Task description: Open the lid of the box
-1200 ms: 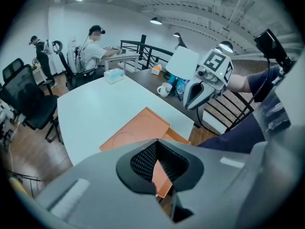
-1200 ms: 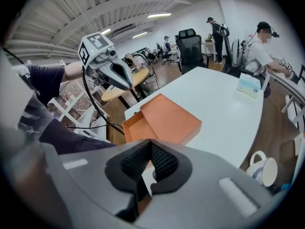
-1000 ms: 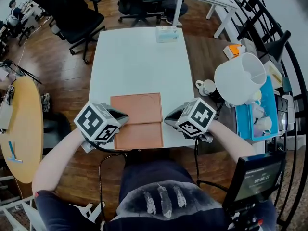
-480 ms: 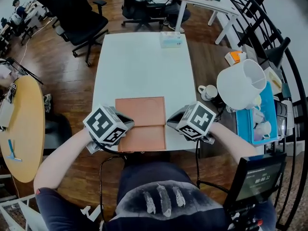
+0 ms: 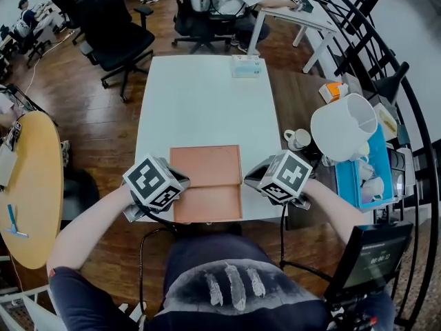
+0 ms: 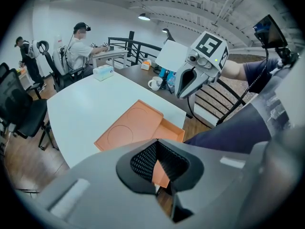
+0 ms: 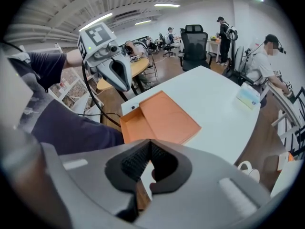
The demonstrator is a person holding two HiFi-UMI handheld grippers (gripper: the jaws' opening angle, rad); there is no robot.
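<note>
A white table (image 5: pixel 200 102) fills the middle of the head view. An orange box (image 5: pixel 207 203) sits at the table's near edge, directly in front of the person. The near part of the box is uncovered, showing a shallow open tray. The box's flat orange lid (image 5: pixel 205 165) lies level on the far side of that tray, with its edge against it. It is not clear whether the lid overlaps the tray.

The left gripper (image 5: pixel 178 179) is at the box's left edge, with its tip over the line where lid and tray meet. Its jaws are drawn together at the tips and hold nothing. The right gripper (image 5: pixel 251 178) is just beside the box's right edge at the same line. Its jaws are also drawn together and empty.

A pale tissue box (image 5: pixel 246 66) stands well beyond the orange box, at the table's far edge. A white mug (image 5: pixel 298 139) sits to the box's right, past the side of the table.
</note>
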